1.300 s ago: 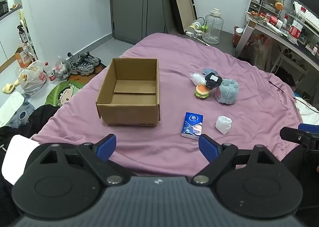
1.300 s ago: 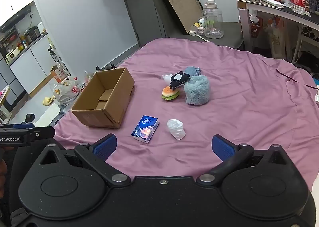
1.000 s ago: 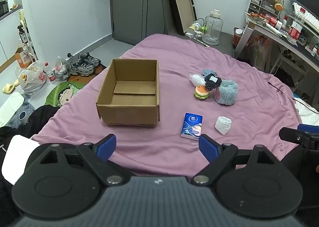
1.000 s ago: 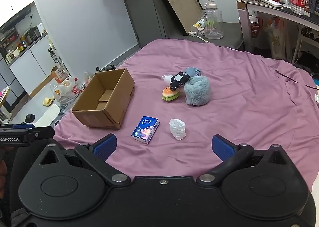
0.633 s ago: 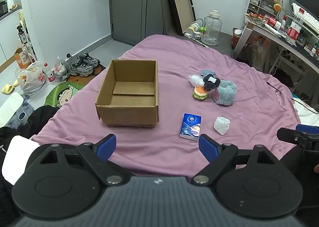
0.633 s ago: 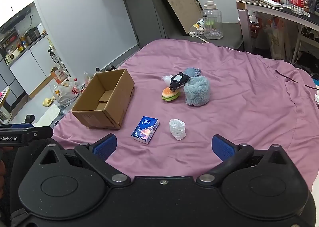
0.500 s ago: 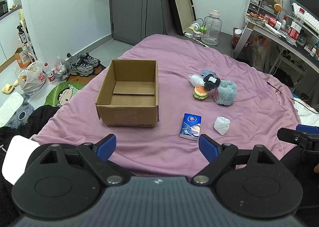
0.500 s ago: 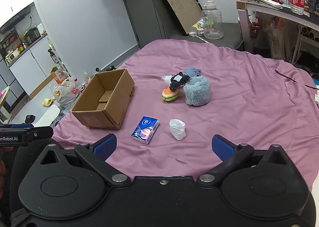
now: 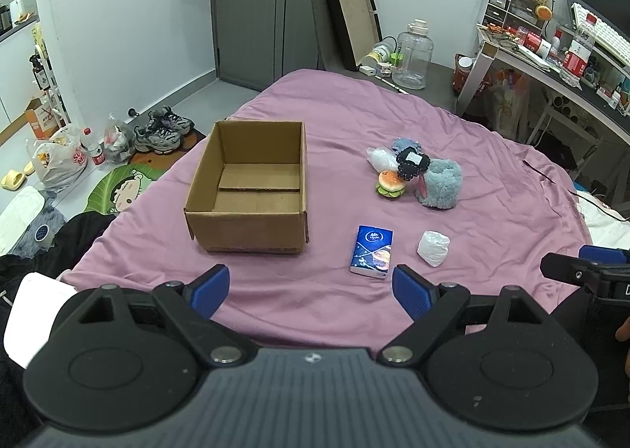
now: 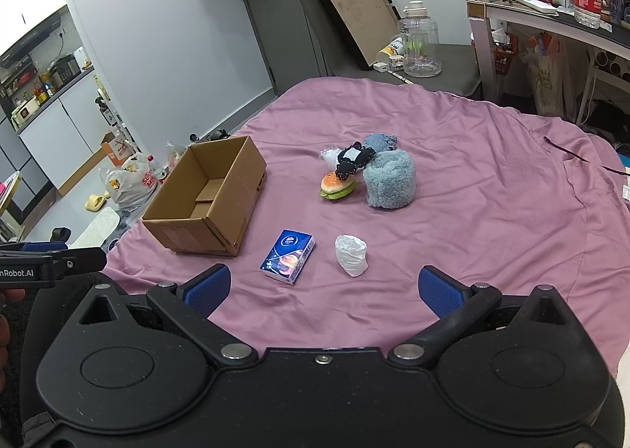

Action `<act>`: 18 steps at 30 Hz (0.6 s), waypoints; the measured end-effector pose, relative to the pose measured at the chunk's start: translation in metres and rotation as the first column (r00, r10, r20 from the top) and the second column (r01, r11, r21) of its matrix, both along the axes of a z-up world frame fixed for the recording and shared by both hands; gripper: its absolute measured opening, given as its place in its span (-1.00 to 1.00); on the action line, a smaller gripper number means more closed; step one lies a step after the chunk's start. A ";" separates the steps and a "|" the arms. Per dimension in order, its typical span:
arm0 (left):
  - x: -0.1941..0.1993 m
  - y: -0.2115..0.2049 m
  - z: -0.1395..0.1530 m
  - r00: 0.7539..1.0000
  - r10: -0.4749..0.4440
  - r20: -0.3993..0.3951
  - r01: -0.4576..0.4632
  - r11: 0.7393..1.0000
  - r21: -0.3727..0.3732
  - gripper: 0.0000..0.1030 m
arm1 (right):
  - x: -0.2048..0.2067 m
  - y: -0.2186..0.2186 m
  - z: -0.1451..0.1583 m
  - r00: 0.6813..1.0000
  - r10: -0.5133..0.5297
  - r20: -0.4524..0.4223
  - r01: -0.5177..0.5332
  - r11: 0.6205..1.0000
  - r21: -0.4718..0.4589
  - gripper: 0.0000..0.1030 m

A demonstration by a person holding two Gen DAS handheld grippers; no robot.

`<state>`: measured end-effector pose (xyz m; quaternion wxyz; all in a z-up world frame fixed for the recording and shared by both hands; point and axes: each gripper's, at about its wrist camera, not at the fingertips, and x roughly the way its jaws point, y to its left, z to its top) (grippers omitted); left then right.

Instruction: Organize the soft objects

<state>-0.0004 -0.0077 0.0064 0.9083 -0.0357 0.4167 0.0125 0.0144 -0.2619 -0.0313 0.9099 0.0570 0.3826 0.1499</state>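
Cardboard was the target: the box [image 9: 252, 188] sat open and empty on the purple bed sheet [image 9: 492, 219], nothing packed yet. Just beside it lay the blue tissue pack [image 9: 371, 248] and a white crumpled bag [image 9: 432, 248]; farther back, bunched together and touching, were the burger toy [image 9: 390, 184], a fuzzy blue plush [image 9: 441, 186], a black spotted pouch [image 9: 411, 163] and a clear bag [image 9: 381, 158]. Both tools hung back at the near edge of the bed, the left tool [image 9: 311, 284] spread wide and gripping nothing, the right tool [image 10: 323, 284] likewise released. By my reading this was the very start. The next move likely called for reaching to the nearest soft piece, closing gently, then lifting it over the box wall.
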 end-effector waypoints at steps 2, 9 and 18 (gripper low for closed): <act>0.000 0.000 0.000 1.000 -0.001 0.000 0.001 1.000 -0.001 0.72 | 0.000 0.000 0.000 1.000 -0.001 -0.001 0.001 1.000 -0.001 0.99; 0.001 0.001 0.002 1.000 0.002 0.002 -0.002 1.000 -0.007 0.72 | 0.000 0.000 -0.001 1.000 -0.001 -0.001 0.001 1.000 -0.001 0.99; 0.001 0.002 0.001 1.000 0.008 -0.001 -0.008 1.000 -0.005 0.72 | 0.000 -0.003 -0.002 1.000 -0.001 -0.001 0.001 1.000 0.001 0.99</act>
